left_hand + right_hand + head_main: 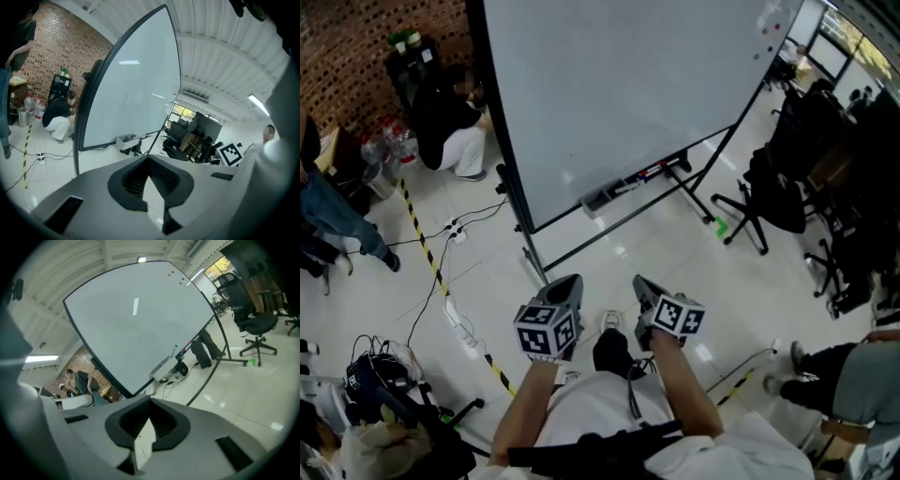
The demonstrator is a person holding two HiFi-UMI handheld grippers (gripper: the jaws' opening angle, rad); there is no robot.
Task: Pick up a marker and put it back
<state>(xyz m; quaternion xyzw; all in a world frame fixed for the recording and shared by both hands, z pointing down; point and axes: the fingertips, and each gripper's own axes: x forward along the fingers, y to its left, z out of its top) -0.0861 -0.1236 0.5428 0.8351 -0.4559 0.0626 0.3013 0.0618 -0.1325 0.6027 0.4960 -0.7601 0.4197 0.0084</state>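
Two-handed, holding the left hand-held gripper [567, 283] and the right hand-held gripper [639, 283] side by side at the near edge of the scene, low over the pale floor [675, 248]. Pointing both toward the big whiteboard [619, 84] on the far side. Pressing the left jaws together, with nothing between them. Clamping the right jaws fully together as well, gripping nothing, with only a small pale slip at their seam.

Leaving the marker [649, 173] well apart from both hand-held grippers, on the ledge [675, 161] along the whiteboard's lower edge, far and slightly to the right. Lying there among a few other pens too small to count, just right of a grey box [600, 199] at the ledge's left end. Touching none of them.

Sharing the room with a person [450, 131] crouching at the far left beside the brick wall [356, 47]. Standing left of several black office chairs [764, 197] grouped on the right, near the whiteboard's right leg. Standing right of a strip of yellow-and-black tape [427, 244] running across the floor from far to near.
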